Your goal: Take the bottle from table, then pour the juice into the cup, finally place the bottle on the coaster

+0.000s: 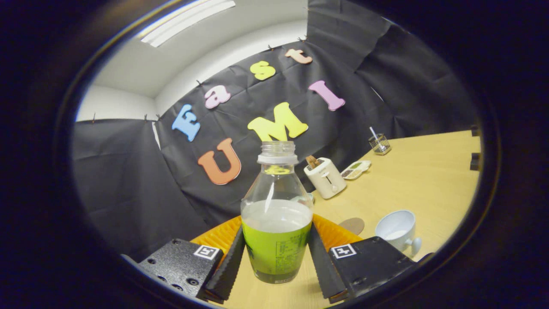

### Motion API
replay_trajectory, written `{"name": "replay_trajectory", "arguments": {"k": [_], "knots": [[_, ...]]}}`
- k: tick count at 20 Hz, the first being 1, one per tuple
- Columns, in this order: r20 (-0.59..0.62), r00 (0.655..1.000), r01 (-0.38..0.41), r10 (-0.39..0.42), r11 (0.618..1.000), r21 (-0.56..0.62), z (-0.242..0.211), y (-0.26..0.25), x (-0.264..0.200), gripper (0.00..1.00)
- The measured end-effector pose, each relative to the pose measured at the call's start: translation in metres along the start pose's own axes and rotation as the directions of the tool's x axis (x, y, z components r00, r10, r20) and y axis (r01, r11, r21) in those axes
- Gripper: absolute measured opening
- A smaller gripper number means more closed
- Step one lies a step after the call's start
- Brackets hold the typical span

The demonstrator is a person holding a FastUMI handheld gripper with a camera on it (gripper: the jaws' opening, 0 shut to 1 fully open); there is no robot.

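Observation:
A clear plastic bottle with no cap and a green label stands between my two fingers; pale juice fills its lower half. My gripper is shut on the bottle, both pads pressed against its labelled sides. The whole scene is tilted, with the bottle still upright relative to the fingers. A white cup with a handle sits on the wooden table just ahead and to the right of the right finger. A small round brown coaster lies flat between the bottle and the cup.
An orange ribbed object sits right behind the bottle. Further back stand a white toaster, a small white tray and a glass with a stick. The black cloth wall closes the far side.

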State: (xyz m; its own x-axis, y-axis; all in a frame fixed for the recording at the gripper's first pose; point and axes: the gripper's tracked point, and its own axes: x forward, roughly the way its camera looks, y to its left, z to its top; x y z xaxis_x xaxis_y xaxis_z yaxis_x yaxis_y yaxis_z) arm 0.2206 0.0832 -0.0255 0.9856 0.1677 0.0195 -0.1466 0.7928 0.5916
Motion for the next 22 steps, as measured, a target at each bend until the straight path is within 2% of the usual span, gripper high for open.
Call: {"name": "replay_trajectory", "arguments": {"k": [5, 8, 12, 18, 22], "knots": [[-0.045, 0.997, -0.052, 0.062, 0.978, 0.2, -0.008, -0.005, 0.006, 0.79], [-0.062, 0.995, -0.061, 0.084, 0.948, 0.313, -0.014, -0.01, 0.009, 0.79], [-0.089, 0.991, -0.046, 0.103, 0.869, 0.492, -0.028, -0.02, 0.01, 0.79], [-0.125, 0.987, -0.007, 0.104, 0.796, 0.605, -0.041, -0.026, 0.004, 0.79], [-0.082, 0.986, -0.045, 0.147, 0.698, 0.715, -0.031, -0.027, 0.0, 0.79]]}}
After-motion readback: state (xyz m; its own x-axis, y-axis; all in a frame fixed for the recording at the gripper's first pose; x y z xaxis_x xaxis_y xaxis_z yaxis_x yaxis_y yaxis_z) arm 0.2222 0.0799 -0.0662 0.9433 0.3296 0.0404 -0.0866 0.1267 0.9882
